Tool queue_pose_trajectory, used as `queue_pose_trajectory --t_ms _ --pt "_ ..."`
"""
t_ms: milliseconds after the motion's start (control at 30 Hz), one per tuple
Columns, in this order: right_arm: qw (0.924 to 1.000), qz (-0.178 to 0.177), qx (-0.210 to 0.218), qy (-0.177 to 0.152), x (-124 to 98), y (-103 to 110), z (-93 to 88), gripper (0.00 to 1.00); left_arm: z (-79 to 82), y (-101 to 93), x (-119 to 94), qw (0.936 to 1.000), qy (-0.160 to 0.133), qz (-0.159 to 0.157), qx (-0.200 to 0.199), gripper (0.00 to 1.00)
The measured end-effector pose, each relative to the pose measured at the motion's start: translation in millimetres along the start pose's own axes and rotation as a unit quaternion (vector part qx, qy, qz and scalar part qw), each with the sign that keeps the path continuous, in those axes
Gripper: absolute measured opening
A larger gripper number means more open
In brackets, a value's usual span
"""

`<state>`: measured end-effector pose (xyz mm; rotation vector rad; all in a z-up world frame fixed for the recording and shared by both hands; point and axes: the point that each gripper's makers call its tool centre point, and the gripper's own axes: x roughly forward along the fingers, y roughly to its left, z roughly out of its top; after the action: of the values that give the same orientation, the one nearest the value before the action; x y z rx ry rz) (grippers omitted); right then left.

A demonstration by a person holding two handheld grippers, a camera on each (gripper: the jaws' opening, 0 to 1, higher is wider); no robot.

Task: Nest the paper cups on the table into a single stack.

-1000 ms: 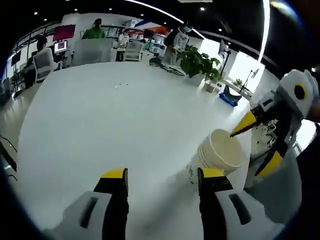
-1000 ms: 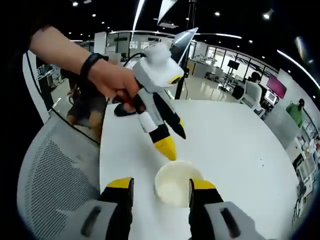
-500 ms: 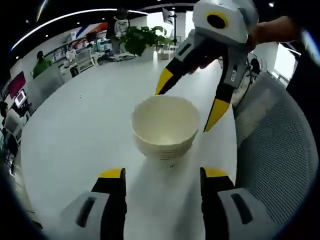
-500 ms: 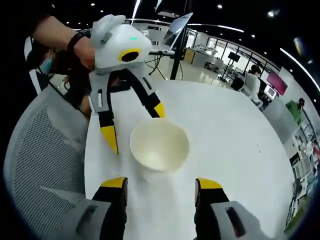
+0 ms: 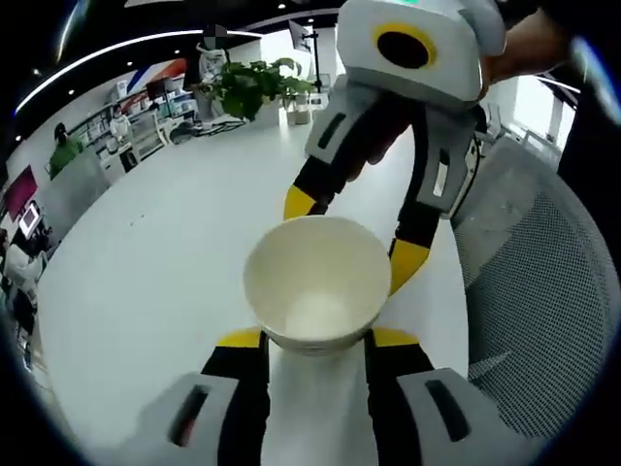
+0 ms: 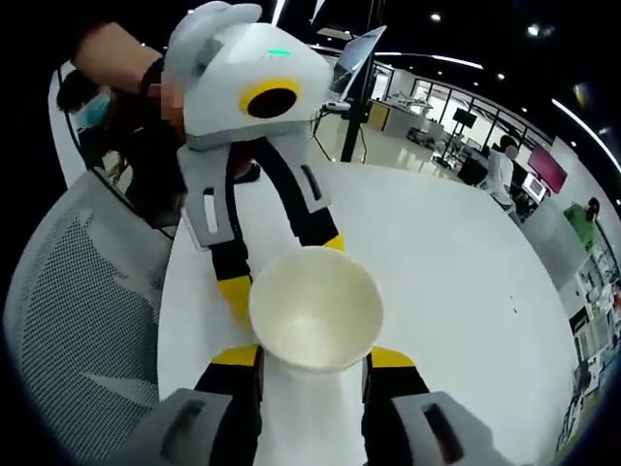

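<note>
Now — cups: stack (image 5: 316, 291) upright on table (image 5: 146, 272), between both my tongs.
Left tongs (image 5: 316, 340): flanking stack — grip uncertain.
Right tongs (image 6: 312, 357): same, opposite side.

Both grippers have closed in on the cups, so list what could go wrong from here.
1. The left gripper and right gripper flank the same cup stack from opposite sides; squeezing together could crush its thin rim.
2. The stack stands near the table edge by the mesh chair; a nudge might tip it off.
</note>
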<state>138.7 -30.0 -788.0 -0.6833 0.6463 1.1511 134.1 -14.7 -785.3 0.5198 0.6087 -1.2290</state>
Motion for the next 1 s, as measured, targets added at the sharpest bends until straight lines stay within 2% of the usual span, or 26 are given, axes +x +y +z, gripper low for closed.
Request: queue_pose_trajectory --t_ms 233,633,700,800,1000 --pt "1.0 -0.004 0.002 0.001 -3 -19 3.4 0.37 7.9 18.0 4 0.9999 -0.006 -0.011 0.0 0.36" --pt "0.9989 -0.027 0.037 -0.013 7 -84 8.6 0.37 26.4 78.3 14 1.0 -0.004 0.003 0.005 0.34" --pt "0.9986 -0.029 0.041 -0.014 10 -95 9.3 0.37 26.1 95.4 18 1.0 -0.004 0.005 0.006 0.34" --pt "0.9987 -0.03 0.04 -0.014 14 -105 10.2 0.37 24.6 108.4 23 1.0 -0.001 0.006 0.007 0.34" --pt "0.9986 -0.031 0.04 -0.012 17 -117 9.7 0.37 25.2 121.3 29 1.0 0.001 0.007 0.005 0.34"
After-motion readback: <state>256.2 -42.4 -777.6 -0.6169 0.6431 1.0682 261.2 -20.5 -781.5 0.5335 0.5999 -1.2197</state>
